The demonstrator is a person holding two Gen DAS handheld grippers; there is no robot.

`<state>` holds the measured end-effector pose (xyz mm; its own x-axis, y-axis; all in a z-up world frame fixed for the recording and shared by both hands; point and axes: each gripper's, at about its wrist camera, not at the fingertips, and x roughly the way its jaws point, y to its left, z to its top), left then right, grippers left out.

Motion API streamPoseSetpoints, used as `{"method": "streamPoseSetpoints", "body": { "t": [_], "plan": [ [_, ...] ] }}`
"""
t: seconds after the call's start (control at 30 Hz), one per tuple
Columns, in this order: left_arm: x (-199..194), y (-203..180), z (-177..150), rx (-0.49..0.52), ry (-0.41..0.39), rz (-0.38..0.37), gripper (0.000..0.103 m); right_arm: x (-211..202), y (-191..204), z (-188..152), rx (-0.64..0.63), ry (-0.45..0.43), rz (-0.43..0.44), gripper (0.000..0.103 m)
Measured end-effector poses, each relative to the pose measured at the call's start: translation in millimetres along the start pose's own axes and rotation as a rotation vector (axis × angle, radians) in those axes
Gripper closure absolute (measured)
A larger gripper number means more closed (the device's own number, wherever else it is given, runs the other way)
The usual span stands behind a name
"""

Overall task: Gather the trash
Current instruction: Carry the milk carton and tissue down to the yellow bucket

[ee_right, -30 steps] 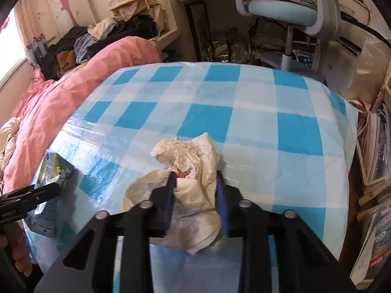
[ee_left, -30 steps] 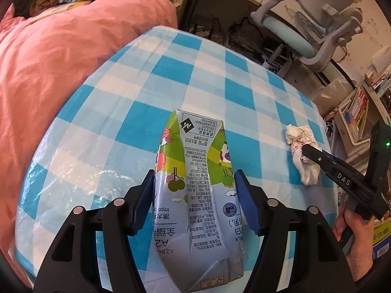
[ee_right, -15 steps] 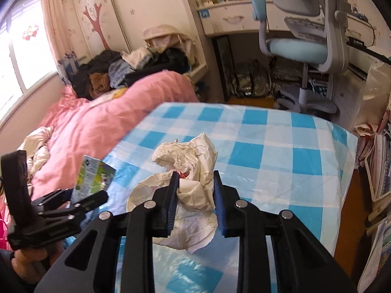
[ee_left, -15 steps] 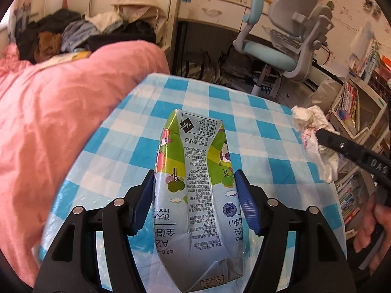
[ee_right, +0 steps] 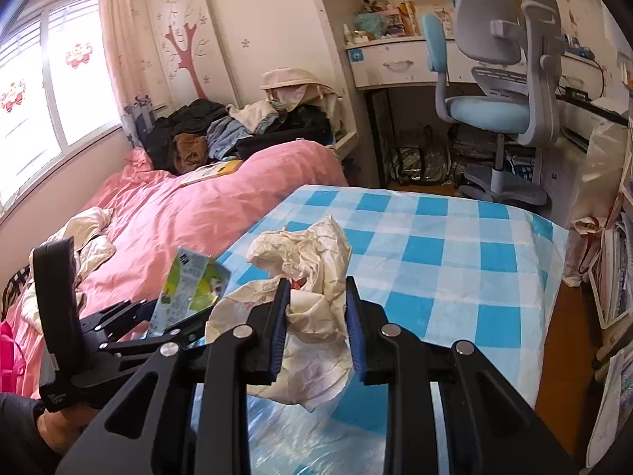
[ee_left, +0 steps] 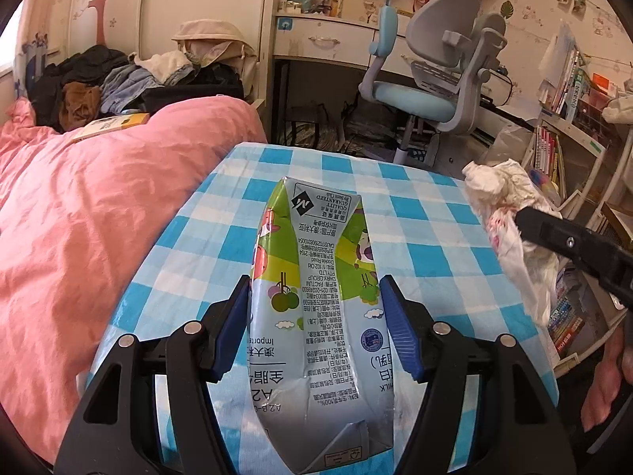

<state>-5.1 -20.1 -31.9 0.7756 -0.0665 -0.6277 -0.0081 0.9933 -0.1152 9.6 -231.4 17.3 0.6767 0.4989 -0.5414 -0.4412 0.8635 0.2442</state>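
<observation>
Left gripper (ee_left: 314, 308), w/ blue pads (ee_left: 395, 324) on black fingers, is clamped on both sides of a flattened silver-and-green milk carton (ee_left: 316, 297) covered in printed text. The carton sticks out fwd past the fingertips, held up above the blue-and-white checked plastic tablecloth (ee_left: 427, 261) and not touching it afaict.

Right gripper (ee_right: 314, 316) has its jaws squeezed narrow on a crumpled white paper wad w/ red smears (ee_right: 308, 277). Paper bulges up over the pads and hangs down below them, also up off the tablecloth. In the left cam you can see that same wad (ee_left: 510, 213) off the right edge of the tablecloth, pinched by one black finger, loose end dangling.

From the right cam, the carton (ee_right: 190, 289) sits over the left edge of the tablecloth, near the wad but a bit apart from it.

Everything else, relative to the tablecloth: pink rumpled duvet (ee_left: 99, 217) runs right along its left edge, pile of dark and light clothes (ee_right: 237, 126) beyond that. Past the far edge is a grey-and-light-blue desk chair (ee_right: 498, 91) in front of a white desk w/ a drawer (ee_left: 328, 39). Shelves of books (ee_left: 550, 154) off to the right side. Window (ee_right: 35, 91) way out left, behind the duvet.
</observation>
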Motion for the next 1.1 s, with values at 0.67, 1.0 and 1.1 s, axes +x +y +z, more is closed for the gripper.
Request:
{"method": "streamPoseSetpoints", "body": {
  "t": [0.67, 1.0, 1.1],
  "plan": [
    [-42.5, 6.9, -45.7, -0.049, 0.033, 0.004, 0.041, -24.9, 28.5, -57.2, 0.042, 0.036, 0.021, 0.075],
    [-59.7, 10.8, -71.1, -0.075, 0.048, 0.011, 0.041, -35.4, 42.6, -86.6, 0.044, 0.067, 0.019, 0.075],
    [-64.4, 10.8, -78.4, -0.075, 0.053, 0.010, 0.041, -36.8, 45.7, -93.4, 0.039, 0.082, 0.018, 0.074]
  ]
}}
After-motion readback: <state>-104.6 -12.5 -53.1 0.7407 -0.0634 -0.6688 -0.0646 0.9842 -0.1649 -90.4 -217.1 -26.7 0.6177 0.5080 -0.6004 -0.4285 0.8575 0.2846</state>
